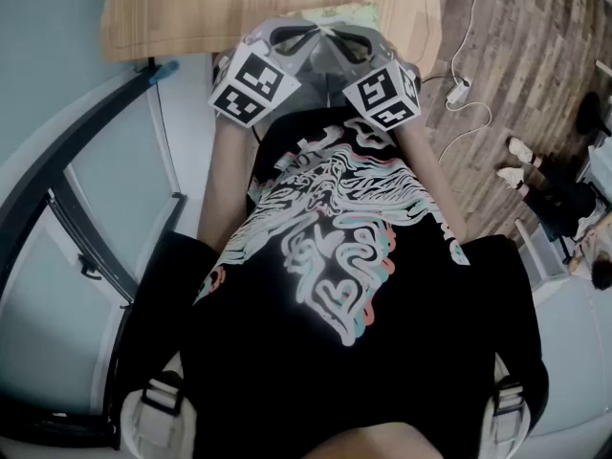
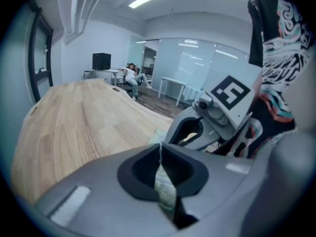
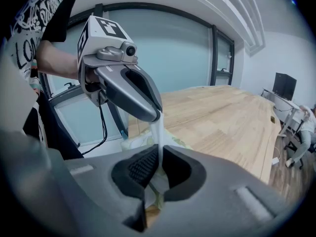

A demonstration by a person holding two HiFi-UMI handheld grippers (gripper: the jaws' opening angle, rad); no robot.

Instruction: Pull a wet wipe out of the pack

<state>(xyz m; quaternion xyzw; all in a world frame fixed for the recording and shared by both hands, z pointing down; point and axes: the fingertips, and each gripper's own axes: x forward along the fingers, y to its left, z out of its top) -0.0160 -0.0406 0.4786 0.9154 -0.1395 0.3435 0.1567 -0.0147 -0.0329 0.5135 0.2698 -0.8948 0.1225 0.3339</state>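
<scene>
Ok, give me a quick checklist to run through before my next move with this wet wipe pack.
1. Left tongs shut on the thin white wet wipe: ok.
2. Right tongs closed with that wipe strip between them: ok. Whether they also pinch the pack: cannot tell.
3. Green-patterned wet wipe pack resting on the pale wooden table: ok, though it lies near the table's edge.
4. Wipe running straight between the two tongs: ok.
5. Wipe fully out of the pack: cannot tell, as the right tongs hide its lower end.

Two hand-held grippers (image 1: 290, 38) (image 1: 350, 44), one pack (image 1: 342, 12)
</scene>
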